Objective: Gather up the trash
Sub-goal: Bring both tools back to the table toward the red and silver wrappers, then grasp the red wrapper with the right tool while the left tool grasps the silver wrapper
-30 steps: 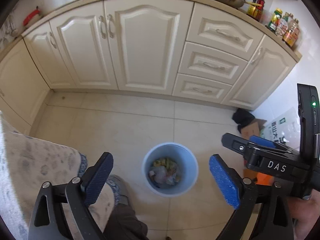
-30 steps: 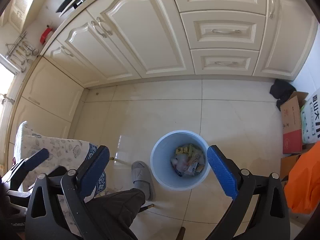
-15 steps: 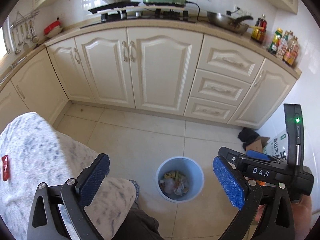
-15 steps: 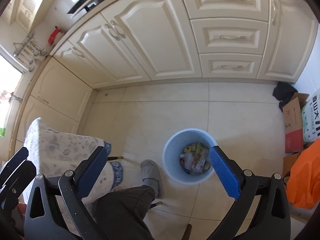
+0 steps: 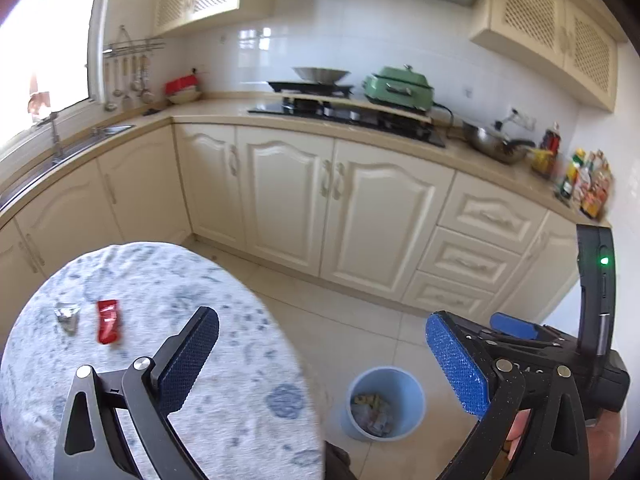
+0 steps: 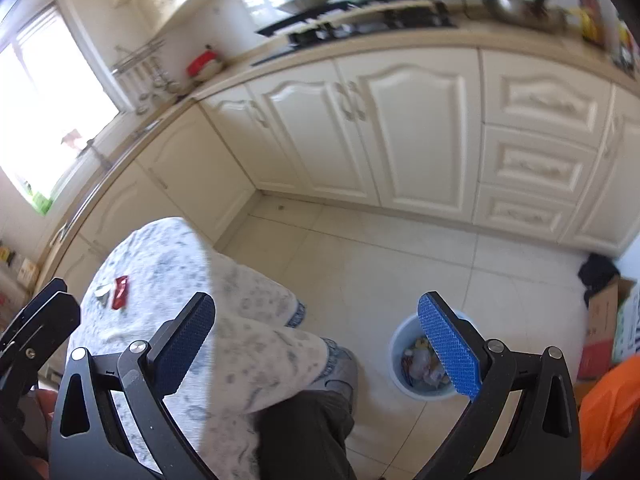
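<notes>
A red wrapper [image 5: 108, 321] and a crumpled silver wrapper [image 5: 67, 314] lie on the round table with a floral cloth [image 5: 168, 304]; both also show in the right wrist view, the red wrapper [image 6: 120, 297] beside the silver one [image 6: 102, 291]. A light blue trash bin [image 5: 386, 408] with trash inside stands on the floor right of the table; it also shows in the right wrist view [image 6: 404, 360]. My left gripper [image 5: 324, 360] is open and empty above the table edge. My right gripper [image 6: 316, 344] is open and empty, raised over the table edge and floor.
Cream kitchen cabinets [image 5: 340, 204] run along the back with a stove [image 5: 344, 110] and bottles [image 5: 588, 184] on the counter. Cardboard boxes [image 6: 606, 320] and an orange bag [image 6: 608, 408] sit at the right. My leg and slipper [image 6: 340, 364] are by the bin.
Both grippers have risen and tilted up from looking down into the bin. The tabletop with the two wrappers and the counter have come into view. Both stay open.
</notes>
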Demonstrator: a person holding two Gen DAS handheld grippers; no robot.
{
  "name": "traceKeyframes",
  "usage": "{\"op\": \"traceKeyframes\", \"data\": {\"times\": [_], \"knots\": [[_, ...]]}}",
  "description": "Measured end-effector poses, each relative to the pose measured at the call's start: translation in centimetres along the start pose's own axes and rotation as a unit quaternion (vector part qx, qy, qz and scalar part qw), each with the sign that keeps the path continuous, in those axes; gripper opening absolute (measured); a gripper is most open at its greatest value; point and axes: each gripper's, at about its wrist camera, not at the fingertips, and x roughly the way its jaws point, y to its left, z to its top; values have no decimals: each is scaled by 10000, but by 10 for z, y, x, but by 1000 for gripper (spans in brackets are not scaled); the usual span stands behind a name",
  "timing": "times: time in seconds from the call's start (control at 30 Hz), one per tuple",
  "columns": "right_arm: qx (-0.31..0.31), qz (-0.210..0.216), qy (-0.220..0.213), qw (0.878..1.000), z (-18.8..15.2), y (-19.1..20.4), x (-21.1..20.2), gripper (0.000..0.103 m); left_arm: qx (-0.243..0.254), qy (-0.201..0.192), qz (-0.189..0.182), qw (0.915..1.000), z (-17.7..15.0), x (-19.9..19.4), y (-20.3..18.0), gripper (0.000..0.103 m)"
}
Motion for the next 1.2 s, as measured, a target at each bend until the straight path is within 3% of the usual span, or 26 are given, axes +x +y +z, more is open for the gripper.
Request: {"op": "traceKeyframes", "data": {"times": [0.27,0.63,0.87,1.2], "knots": [[-861,295,-305,9954,7,91,-18,103,-523,-436,492,9965,-28,-76,61,102],[-1768,802,-467,9799,-5,186,-26,103,-1167,-853,1269,9813,-59,-150,122,102],[-2217,1053,-457,9683,-18,237,-18,103,-1475,-856,1820,9684,-75,-168,159,102],[-2652,1201,33,9567,-41,293,41,103,-1895,-550,2048,9587,-80,-148,217,102]]}}
